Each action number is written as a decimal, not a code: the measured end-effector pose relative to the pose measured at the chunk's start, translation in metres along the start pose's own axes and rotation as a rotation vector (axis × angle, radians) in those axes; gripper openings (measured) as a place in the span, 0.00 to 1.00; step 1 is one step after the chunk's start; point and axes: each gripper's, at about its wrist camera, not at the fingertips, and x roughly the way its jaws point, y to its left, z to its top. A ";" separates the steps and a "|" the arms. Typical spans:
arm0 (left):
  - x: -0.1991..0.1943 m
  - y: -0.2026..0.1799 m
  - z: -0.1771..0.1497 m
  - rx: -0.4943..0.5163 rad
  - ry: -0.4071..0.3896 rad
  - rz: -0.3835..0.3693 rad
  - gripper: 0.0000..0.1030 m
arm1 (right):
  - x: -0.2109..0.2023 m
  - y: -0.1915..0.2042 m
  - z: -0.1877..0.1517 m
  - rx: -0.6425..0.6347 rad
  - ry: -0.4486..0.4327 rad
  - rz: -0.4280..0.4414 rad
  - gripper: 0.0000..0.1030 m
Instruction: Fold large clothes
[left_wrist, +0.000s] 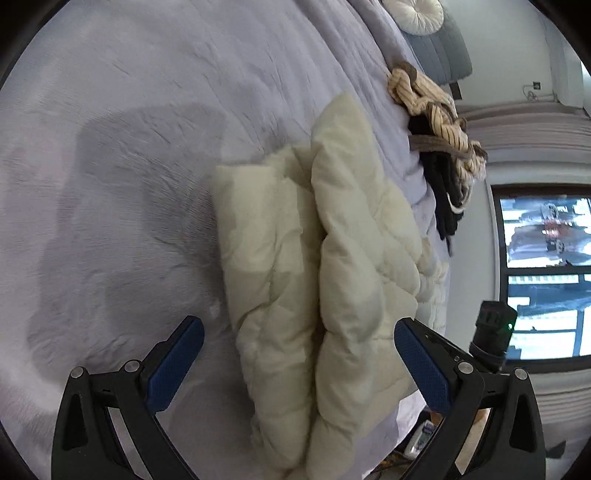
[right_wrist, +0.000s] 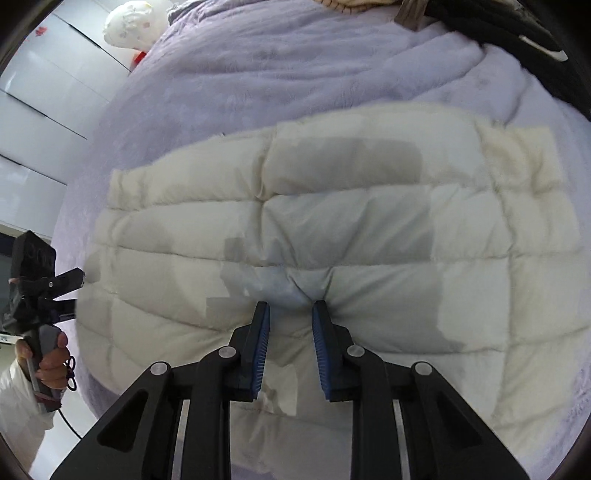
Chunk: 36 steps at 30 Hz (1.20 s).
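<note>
Centrally, right gripper (right_wrist: 290, 314) fingers pinch a fold of the cream quilted jacket (right_wrist: 332, 229); left gripper (left_wrist: 299, 343) fingers gape wide, straddling its folded end, lower centre.

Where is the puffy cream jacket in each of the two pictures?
Left wrist view: the puffy cream jacket runs from the centre to the bottom, between the open left claw.
Right wrist view: it fills the middle; the right claw pinches it.
Shared landmark: the lavender blanket.

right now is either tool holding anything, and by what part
The right tool pinches a fold of the cream quilted jacket at its near edge. The left tool is open and holds nothing.
</note>
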 end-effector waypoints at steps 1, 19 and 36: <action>0.006 -0.001 0.001 0.008 0.012 -0.007 1.00 | 0.004 -0.001 0.000 0.003 0.002 0.004 0.25; 0.028 -0.159 -0.019 0.347 0.081 -0.066 0.29 | 0.028 -0.032 -0.008 0.082 0.004 0.150 0.23; 0.056 -0.229 -0.048 0.401 0.074 0.138 0.28 | -0.089 -0.100 -0.027 0.174 -0.132 0.274 0.83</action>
